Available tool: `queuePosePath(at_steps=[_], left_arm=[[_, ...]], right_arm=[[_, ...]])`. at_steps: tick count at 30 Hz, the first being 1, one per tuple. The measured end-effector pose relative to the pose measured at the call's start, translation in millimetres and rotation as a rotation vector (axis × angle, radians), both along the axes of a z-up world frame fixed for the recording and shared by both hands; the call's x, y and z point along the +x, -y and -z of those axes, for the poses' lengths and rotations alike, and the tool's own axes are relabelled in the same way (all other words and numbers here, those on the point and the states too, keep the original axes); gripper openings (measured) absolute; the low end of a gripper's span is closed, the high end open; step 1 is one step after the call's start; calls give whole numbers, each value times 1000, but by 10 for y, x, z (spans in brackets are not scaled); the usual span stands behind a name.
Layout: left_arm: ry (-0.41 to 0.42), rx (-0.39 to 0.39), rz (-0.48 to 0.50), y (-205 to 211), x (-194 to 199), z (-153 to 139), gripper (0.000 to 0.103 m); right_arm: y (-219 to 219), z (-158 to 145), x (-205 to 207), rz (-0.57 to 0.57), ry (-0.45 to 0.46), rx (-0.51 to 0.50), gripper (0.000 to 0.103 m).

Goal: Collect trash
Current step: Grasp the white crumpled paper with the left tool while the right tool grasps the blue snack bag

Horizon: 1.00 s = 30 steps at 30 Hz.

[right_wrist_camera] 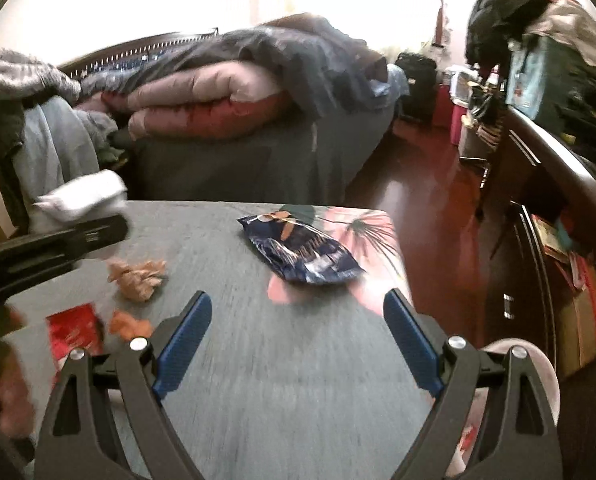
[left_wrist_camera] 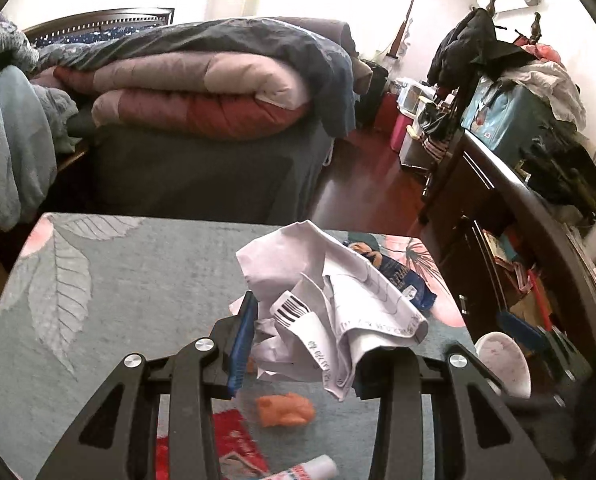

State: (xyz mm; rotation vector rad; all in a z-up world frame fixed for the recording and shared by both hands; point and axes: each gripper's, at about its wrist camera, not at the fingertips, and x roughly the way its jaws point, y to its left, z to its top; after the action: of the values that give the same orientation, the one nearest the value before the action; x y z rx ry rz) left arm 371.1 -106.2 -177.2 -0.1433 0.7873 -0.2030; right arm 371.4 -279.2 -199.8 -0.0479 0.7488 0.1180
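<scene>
**Desk:** What is nearest the lens at the table [left_wrist_camera: 138,264]?

**Reporter:** The left gripper [left_wrist_camera: 302,344], pinched narrow on a wad of crumpled paper [left_wrist_camera: 330,304], which hangs clear above the table's near half. In the right wrist view the same wad [right_wrist_camera: 82,196] shows over the table's left edge. The right gripper [right_wrist_camera: 298,336] stands wide with nothing between its pads, low over the table's near edge.

**Desk:** And what trash is left on the table?

**Reporter:** Toward its near left: a red wrapper [right_wrist_camera: 74,330], an orange scrap [right_wrist_camera: 130,324] beside it, and a brown crumpled ball [right_wrist_camera: 138,278] a little farther in. A white tube [left_wrist_camera: 314,470] lies at the near edge. Farther, toward the far right corner, sits a dark blue snack bag [right_wrist_camera: 302,252]. A white bowl [left_wrist_camera: 506,364] sits off the table's near right side; whether it is meant for the trash cannot be told.

**Desk:** How should the step go?

**Reporter:** Likely, keep the squeeze steady on the wad, since loose folds trail below the pads, and carry it high enough to miss the scraps. The free gripper seems best lined up square on the bag, closing across its middle.
</scene>
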Motion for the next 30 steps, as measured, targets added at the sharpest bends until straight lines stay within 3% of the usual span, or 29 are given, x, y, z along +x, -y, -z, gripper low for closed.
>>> queuePosePath(at_steps=[5, 10, 14, 15, 16, 18, 19, 20, 22, 30], left_arm=[[10, 32, 9, -66, 43, -22, 40], [12, 63, 12, -78, 77, 15, 40], [-4, 66, 21, -74, 110, 69, 40], [-8, 63, 24, -66, 113, 78, 40], [-10, 62, 25, -59, 113, 85, 40], [-13, 61, 25, -37, 109, 94, 40], [-16, 58, 26, -34, 118, 91, 40], [-18, 54, 27, -22, 105, 87, 40], [-16, 53, 26, -12, 73, 77, 40], [-3, 34, 18, -36, -196, -56, 40]], right_arm=[[-110, 252, 629, -64, -46, -10, 88], [-45, 553, 1181, -97, -168, 45, 92], [-19, 563, 1261, -103, -171, 76, 92], [-36, 557, 1243, -108, -172, 67, 90], [-68, 565, 1231, -113, -179, 53, 74], [-159, 575, 1178, -111, -171, -12, 58], [-190, 571, 1143, -125, -169, -12, 42], [-227, 551, 1101, -137, -171, -8, 35], [-256, 498, 1010, -136, -155, -24, 29], [-206, 160, 346, -145, -103, 38, 29]])
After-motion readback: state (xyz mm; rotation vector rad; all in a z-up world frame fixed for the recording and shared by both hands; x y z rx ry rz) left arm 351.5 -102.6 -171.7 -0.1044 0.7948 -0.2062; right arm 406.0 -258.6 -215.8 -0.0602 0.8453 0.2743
